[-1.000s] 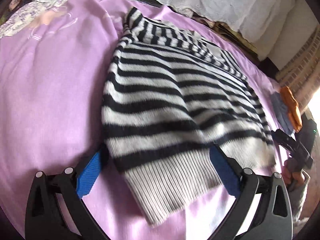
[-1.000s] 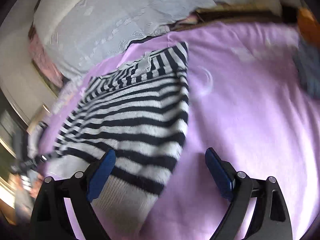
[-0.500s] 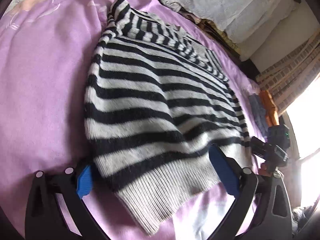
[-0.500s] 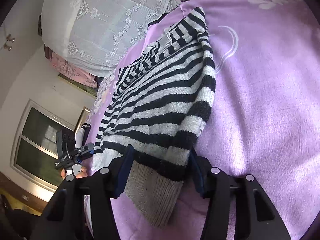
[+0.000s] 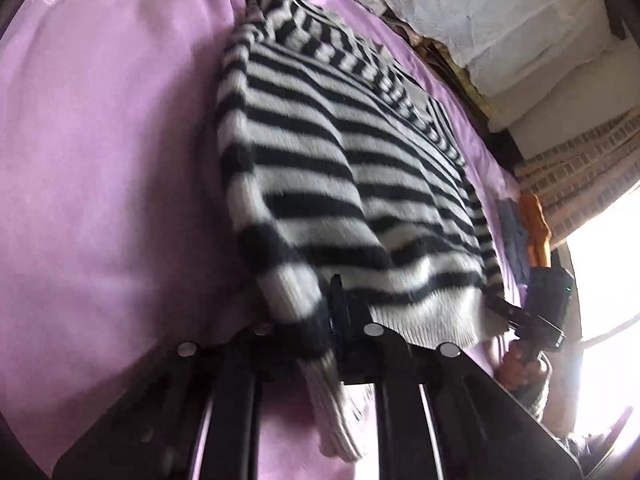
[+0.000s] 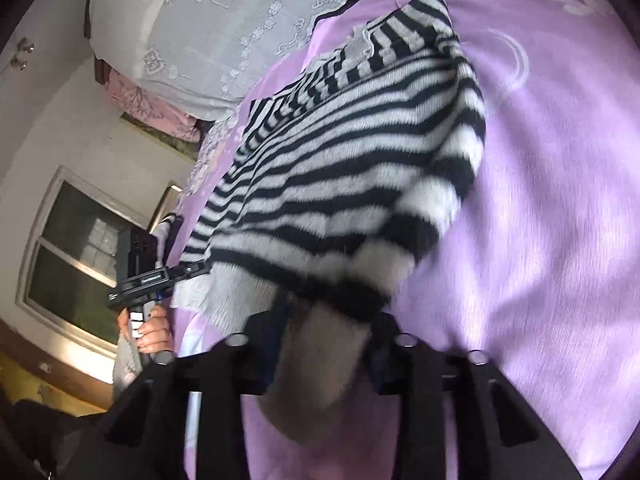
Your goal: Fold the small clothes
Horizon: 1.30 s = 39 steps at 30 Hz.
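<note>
Both grippers just closed on sweater hem; fingers hidden.

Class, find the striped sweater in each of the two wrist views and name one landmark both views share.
Left wrist view: the sweater runs from top centre down to the left gripper, which has just closed on its hem corner.
Right wrist view: the sweater fills the centre, its ribbed hem in the right gripper, whose jaws were just closing.
Shared landmark: the purple sheet.
</note>
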{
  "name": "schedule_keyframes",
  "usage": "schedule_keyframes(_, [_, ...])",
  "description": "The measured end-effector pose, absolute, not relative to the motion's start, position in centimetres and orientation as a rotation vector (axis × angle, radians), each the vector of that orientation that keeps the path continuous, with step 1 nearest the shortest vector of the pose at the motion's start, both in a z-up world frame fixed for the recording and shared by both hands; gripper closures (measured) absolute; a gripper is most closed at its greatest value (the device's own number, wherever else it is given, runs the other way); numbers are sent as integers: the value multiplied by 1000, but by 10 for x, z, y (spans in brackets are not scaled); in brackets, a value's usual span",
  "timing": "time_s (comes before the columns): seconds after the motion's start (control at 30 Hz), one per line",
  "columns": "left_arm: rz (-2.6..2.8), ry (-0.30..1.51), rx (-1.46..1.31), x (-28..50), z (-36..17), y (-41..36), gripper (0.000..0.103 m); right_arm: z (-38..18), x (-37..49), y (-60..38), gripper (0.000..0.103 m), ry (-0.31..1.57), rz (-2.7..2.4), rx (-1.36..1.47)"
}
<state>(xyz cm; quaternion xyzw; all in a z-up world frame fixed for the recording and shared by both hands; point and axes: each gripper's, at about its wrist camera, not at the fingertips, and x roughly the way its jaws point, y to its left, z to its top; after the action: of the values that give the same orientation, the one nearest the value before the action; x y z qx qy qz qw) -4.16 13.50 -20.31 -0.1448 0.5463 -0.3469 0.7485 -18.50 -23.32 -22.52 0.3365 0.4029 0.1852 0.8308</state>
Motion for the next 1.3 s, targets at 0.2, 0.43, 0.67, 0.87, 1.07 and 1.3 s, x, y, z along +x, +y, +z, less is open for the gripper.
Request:
schedule_keyframes(0.2, [-770,1199,-302,-39,-198,128,98,-212,-182,-234,88,812,408,721])
schedule_keyframes(0.43, [-792,1069,-297,-23,-154,121,98,-171,-160,-249,89,716,445,756])
schedule_keyframes(0.67, [-767,997,-308,18,-125,108,98,-154,-121,-264,89,696,434,797])
schedule_keyframes(0.87, [-733,975,-308,46,-117,93,98,-138,-79,-273,89,668,419,798])
schedule_keyframes(1.07, [-707,921,-319,75,-100,87,98,-128,-36,-290,89,632,403,838])
schedule_keyframes(1.3, [-681,893,-343,121,-95,72,98,-135,18,-316,89,611,373,925])
